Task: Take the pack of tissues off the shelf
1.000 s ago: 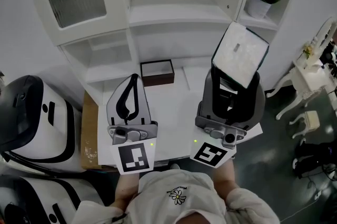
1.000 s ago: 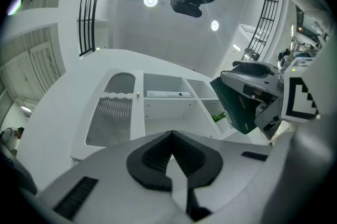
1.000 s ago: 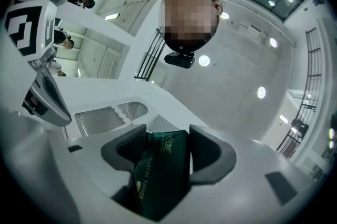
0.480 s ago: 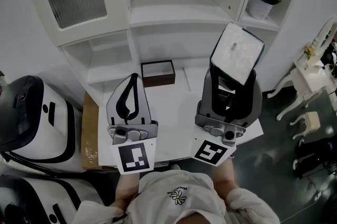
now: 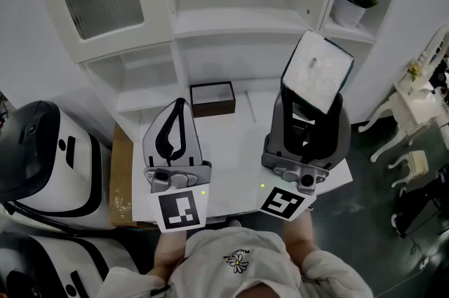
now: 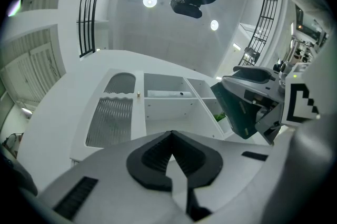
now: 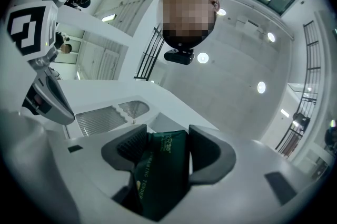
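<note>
The pack of tissues is off the shelf and held up in front of the white shelf unit. It shows a pale face with dark green edges. My right gripper is shut on the pack's lower end. In the right gripper view the dark green pack fills the gap between the two black pads. My left gripper hovers over the white table with its tips together and nothing in them; the left gripper view shows the same gripper shut, with the pack at its right.
A dark brown open box stands at the back of the table. A potted plant sits in the right shelf bay. White and black machines and a cardboard box stand at the left, white furniture at the right.
</note>
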